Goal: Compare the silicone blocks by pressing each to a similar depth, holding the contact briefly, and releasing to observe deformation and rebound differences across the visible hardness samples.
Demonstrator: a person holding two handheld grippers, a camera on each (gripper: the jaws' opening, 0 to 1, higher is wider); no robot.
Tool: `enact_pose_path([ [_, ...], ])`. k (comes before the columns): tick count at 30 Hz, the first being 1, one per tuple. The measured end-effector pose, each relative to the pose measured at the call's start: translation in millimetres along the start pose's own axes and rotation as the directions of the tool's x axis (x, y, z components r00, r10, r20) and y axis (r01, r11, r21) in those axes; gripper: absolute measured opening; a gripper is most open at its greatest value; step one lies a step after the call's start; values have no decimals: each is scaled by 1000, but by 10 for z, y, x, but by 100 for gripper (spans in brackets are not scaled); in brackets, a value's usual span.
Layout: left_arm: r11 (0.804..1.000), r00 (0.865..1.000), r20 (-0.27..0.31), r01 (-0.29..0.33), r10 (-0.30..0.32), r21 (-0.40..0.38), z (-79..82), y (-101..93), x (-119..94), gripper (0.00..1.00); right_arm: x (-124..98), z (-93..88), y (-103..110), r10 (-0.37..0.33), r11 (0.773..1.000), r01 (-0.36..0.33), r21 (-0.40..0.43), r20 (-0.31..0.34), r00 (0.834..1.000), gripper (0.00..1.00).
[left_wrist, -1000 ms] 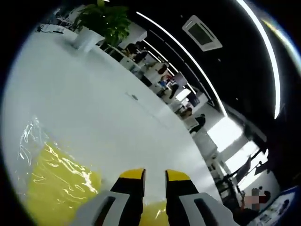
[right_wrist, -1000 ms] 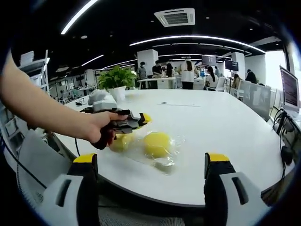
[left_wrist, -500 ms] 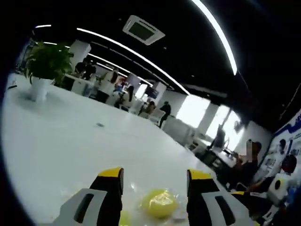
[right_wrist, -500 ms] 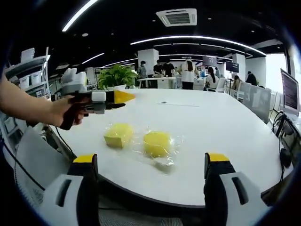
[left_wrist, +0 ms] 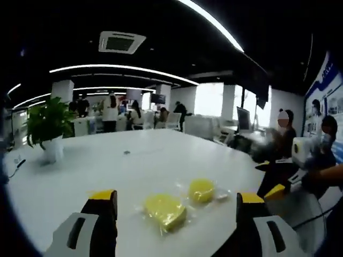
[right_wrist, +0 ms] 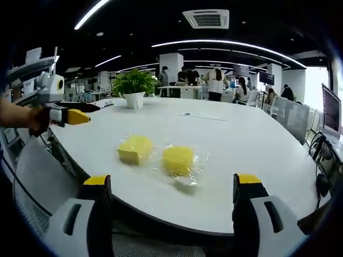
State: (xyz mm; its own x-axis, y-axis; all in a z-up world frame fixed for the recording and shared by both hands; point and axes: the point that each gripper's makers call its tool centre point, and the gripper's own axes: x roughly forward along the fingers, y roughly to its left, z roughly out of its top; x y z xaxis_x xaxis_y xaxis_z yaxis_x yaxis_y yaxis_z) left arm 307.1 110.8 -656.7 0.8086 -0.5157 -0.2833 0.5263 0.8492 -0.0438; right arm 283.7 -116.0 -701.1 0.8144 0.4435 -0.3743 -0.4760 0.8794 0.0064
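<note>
White round table (right_wrist: 257, 155) in an open office carries two yellow silicone blocks (right_wrist: 135, 148) (right_wrist: 178, 159), side by side near its front edge, both in clear wrapping. Left gripper (left_wrist: 174, 201) and right gripper (right_wrist: 171, 184) hang back with jaws spread wide, holding nothing. Best approach: lower squarely onto one block's center, pressing gently and evenly. One potted plant (right_wrist: 133, 84) stands far behind.
</note>
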Motion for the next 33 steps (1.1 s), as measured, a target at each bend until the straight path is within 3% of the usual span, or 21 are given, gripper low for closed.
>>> enact_pose_path([
  [8,998,998,-16,-60,60,-7,-138,79,-300,100,15,-65,26,-2,997,0,-78,-21,1000,89],
  [14,996,995,-50,-86,86,13,-357,62,-428,100,8,-60,6,-8,997,7,-71,-16,1000,90],
  [19,994,994,-39,-105,105,17,-396,130,-475,100,5,-97,15,-10,995,7,-99,-26,1000,91],
  [22,993,993,0,-120,120,-15,-371,184,-511,100,9,-144,29,-18,988,10,-157,-47,999,91],
  [33,990,989,-46,-140,140,2,-511,226,-504,100,8,-160,-12,-41,987,32,-159,-53,998,94],
])
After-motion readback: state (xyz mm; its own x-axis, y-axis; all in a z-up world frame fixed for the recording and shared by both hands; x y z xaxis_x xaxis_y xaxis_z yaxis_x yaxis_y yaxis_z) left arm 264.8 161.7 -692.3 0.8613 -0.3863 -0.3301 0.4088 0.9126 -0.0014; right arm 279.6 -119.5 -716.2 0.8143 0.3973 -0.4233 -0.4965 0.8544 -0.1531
